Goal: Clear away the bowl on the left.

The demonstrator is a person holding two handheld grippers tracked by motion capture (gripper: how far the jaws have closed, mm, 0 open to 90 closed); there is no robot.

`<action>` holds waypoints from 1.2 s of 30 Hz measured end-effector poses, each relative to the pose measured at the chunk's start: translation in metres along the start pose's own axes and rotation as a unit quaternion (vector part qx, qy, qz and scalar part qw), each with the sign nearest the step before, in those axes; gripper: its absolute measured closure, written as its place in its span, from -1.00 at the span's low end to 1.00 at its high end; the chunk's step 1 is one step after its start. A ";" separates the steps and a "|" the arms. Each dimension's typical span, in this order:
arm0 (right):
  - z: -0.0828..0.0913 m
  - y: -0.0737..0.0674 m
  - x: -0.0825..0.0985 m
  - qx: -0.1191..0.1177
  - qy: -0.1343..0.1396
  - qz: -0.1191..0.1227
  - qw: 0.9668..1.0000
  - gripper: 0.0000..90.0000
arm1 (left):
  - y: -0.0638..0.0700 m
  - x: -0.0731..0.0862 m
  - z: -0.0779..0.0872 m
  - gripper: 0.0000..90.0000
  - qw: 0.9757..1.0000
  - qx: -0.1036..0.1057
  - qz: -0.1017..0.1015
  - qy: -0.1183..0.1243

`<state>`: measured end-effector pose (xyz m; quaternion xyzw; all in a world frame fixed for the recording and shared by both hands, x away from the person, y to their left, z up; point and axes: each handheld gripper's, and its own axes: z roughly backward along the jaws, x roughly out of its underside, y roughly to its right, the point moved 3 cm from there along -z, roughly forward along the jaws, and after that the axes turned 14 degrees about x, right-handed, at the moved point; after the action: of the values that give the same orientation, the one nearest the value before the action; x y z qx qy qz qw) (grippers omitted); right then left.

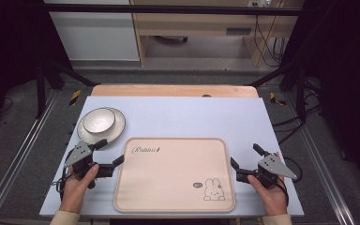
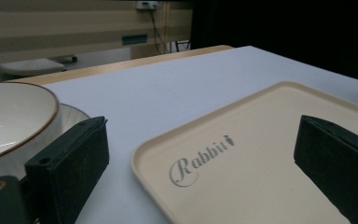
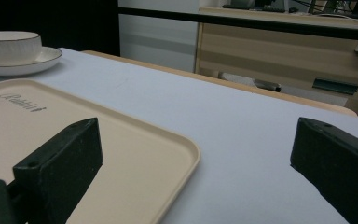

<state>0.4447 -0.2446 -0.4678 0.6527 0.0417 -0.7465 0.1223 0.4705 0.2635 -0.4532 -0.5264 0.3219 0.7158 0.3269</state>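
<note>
A beige tray (image 1: pixel 168 201) with a rabbit drawing and "Rabbit" lettering lies at the front middle of the table. A white bowl (image 1: pixel 99 120) sits on a white plate (image 1: pixel 117 130) behind the tray's left corner. My left gripper (image 1: pixel 109 152) rests open just left of the tray, its jaws wide and empty, with the bowl (image 2: pixel 9 116) beside one jaw and the tray (image 2: pixel 242 172) ahead. My right gripper (image 1: pixel 245 156) stands open at the tray's right edge, nothing between its jaws; the tray (image 3: pixel 135 158) and the distant bowl (image 3: pixel 10 45) appear in its view.
The pale blue table surface (image 1: pixel 192 117) stretches behind the tray. A wooden strip (image 1: pixel 173 90) runs along the table's far edge. Dark frame bars and cables stand at both sides, with furniture on the floor beyond.
</note>
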 end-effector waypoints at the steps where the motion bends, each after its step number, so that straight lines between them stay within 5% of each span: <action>1: 0.000 0.000 0.000 0.000 0.000 -0.001 1.000 -0.95 | -0.003 -0.001 -0.001 -0.92 1.000 -0.012 -0.004 -0.015; 7: -0.001 -0.001 0.003 0.006 -0.008 0.001 1.000 -0.94 | -0.022 -0.019 0.001 -0.90 0.996 -0.055 -0.013 -0.066; 18: -0.002 -0.006 0.003 0.006 -0.010 0.011 1.000 -0.93 | -0.068 -0.045 0.006 -0.87 0.990 -0.091 0.035 -0.098; 25: -0.001 -0.003 0.002 0.007 -0.007 0.005 1.000 -0.93 | -0.084 -0.046 0.009 -0.87 0.986 -0.112 0.040 -0.120; 36: -0.001 -0.004 0.002 0.009 -0.007 0.006 1.000 -0.93 | -0.098 -0.046 0.014 -0.87 0.982 -0.133 0.054 -0.124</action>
<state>0.4444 -0.2406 -0.4699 0.6485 0.0304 -0.7509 0.1211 0.5521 0.3257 -0.4166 -0.4540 0.2086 0.8289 0.2517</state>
